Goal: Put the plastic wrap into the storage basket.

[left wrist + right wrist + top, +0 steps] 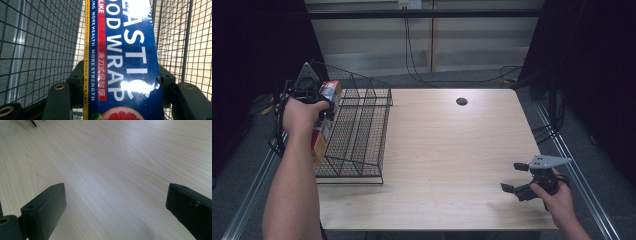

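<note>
- High view: the left hand-held gripper (323,102) is at the far left edge of the surface (452,150), raised above it beside a black wire basket (362,125), and it is clamped on a long plastic wrap box (323,125).
- The box stands steeply, nearly upright; its blue-and-red top end shows just past the person's left hand (299,116), and its yellow-orange lower part runs down along the left wall of the basket. Whether its bottom end rests on the basket floor cannot be told.
- Left gripper view: the plastic wrap box (125,60) runs straight up the middle between the two black jaws, which press on its two long edges, one at each side. Its blue face with white lettering, a yellow strip along the left edge and a grapefruit picture at the bottom faces the camera.
- The wire basket (40,50) shows as mesh on both sides of the box, so the box sits inside the basket's walls, with the pale wood showing through the mesh at the right.
- The right hand-held gripper (516,177) is well apart from the box, low over the near right corner of the surface, in the person's right hand (557,197).
- Right gripper view: its jaws stand wide apart with nothing between them, over the bare surface (112,170).
</note>
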`<action>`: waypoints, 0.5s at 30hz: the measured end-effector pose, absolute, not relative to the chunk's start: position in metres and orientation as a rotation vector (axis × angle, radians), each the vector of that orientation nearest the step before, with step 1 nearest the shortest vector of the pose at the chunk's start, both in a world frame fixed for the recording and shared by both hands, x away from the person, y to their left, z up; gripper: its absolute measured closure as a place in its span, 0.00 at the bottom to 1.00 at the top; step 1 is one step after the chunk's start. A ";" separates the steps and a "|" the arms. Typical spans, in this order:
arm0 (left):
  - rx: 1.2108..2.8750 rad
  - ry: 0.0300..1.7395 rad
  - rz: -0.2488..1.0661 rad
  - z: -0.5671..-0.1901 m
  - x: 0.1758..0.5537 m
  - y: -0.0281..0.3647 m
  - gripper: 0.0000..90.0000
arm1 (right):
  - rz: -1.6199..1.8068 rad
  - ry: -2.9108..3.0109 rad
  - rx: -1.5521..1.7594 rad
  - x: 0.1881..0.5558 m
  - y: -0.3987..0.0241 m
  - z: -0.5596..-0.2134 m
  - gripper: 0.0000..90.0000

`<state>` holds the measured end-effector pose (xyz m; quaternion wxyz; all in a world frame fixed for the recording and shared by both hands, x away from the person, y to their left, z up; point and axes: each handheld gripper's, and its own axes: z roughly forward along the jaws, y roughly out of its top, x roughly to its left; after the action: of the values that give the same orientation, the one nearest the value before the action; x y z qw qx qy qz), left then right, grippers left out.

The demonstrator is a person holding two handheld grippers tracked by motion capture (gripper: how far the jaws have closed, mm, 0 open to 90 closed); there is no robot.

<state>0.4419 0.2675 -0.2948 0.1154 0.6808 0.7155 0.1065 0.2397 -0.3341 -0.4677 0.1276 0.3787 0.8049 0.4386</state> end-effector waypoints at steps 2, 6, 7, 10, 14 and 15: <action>2.000 2.098 0.312 -0.296 0.443 0.267 0.46 | 1.276 2.342 1.101 0.240 -0.334 -0.468 0.03; 2.008 2.104 0.310 -0.298 0.444 0.264 0.46 | 1.276 2.345 1.103 0.240 -0.334 -0.468 0.03; 2.011 2.101 0.309 -0.298 0.444 0.264 0.46 | 1.277 2.346 1.102 0.240 -0.334 -0.468 0.03; 1.996 2.106 0.316 -0.297 0.444 0.265 0.45 | 1.279 2.345 1.100 0.240 -0.335 -0.468 0.03; 1.954 2.118 0.304 -0.293 0.441 0.271 0.44 | 1.276 2.346 1.098 0.240 -0.335 -0.468 0.03; 1.961 2.126 0.302 -0.293 0.441 0.273 0.45 | 1.275 2.345 1.102 0.240 -0.335 -0.468 0.03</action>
<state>0.4412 0.2730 -0.2931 0.1167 0.6697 0.7261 0.1032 0.2398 -0.3345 -0.4677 0.1267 0.3786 0.8055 0.4379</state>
